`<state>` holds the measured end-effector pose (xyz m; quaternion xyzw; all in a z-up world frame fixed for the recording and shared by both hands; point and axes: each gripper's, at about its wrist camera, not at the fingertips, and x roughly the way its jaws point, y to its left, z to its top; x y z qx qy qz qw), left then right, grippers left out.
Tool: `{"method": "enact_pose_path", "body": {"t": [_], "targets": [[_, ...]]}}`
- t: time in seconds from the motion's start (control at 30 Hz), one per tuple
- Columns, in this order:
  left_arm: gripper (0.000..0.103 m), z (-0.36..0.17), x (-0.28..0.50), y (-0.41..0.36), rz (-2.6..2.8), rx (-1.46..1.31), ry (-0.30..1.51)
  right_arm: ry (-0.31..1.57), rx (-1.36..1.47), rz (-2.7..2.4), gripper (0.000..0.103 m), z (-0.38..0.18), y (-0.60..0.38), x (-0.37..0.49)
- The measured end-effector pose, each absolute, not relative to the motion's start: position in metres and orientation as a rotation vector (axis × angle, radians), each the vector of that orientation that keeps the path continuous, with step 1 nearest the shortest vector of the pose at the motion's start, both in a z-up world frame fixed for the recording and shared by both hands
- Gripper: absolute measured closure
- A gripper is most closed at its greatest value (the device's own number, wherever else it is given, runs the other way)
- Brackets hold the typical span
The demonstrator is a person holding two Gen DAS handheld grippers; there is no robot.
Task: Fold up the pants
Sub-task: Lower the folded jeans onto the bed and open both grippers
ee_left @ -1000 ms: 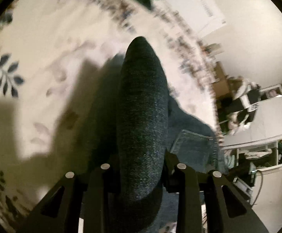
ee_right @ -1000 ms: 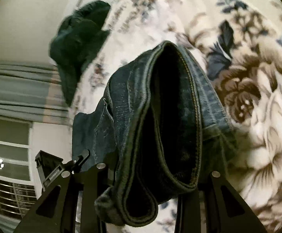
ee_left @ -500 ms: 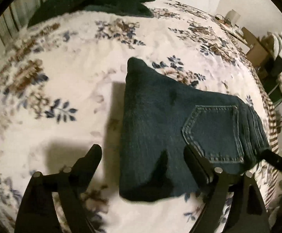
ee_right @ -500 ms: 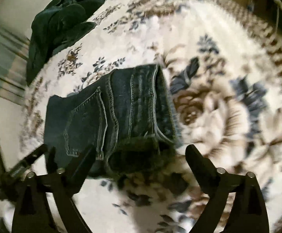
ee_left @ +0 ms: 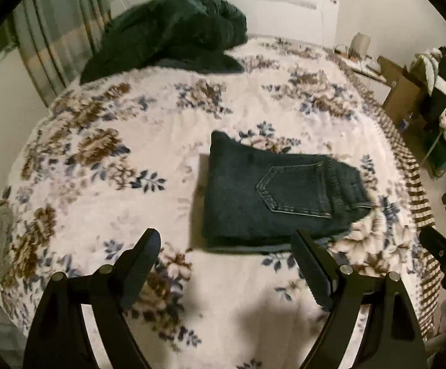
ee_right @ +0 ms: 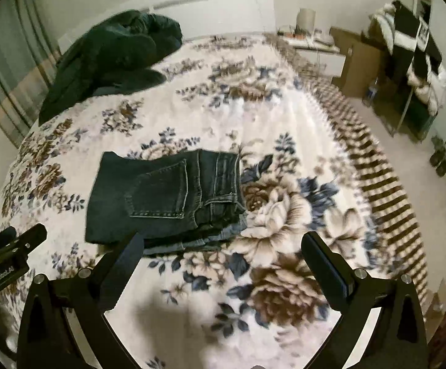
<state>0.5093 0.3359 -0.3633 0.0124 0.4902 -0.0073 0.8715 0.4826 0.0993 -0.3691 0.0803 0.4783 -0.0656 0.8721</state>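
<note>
Both claws have let go of the pants [ee_left: 272, 196] since a second ago, when denim filled the gap of each, and have pulled up and back, so the folded bundle now lies by itself on the bed [ee_left: 130, 123]. It rests as a compact dark stack, back pocket uppermost, near the middle of the flowered cover, its long axis running across both views with the waistband end toward the right. From the left claw [ee_left: 226, 249] the bundle sits ahead and slightly right of centre; from the right claw [ee_right: 223, 249] it sits ahead and to the left, so it lies between the two, about equally near each. The left claw's jaws stand released with nothing between them; the right claw's jaws have just been opening and stand wide, also empty. Lower layers peek out unevenly at the near edge. The fold looks essentially done; any tidying would mean reaching forward and down. A dark green heap [ee_left: 173, 30] lies well apart at the bed's far end.
</note>
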Motion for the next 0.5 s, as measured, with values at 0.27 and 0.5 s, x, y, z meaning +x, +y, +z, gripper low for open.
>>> {"method": "enact_pose_path", "body": {"t": [0.27,0.5], "targets": [[0.017,-0.266,0.422,0.329,0.028,0.005,0.924,0.883,0.127,-0.109,0.000,-0.251,0.099,0.383],[0.017,-0.183,0.336,0.315,0.071,0.021,0.841,0.778,0.085,-0.063,0.000,-0.145,0.100,0.282]]}}
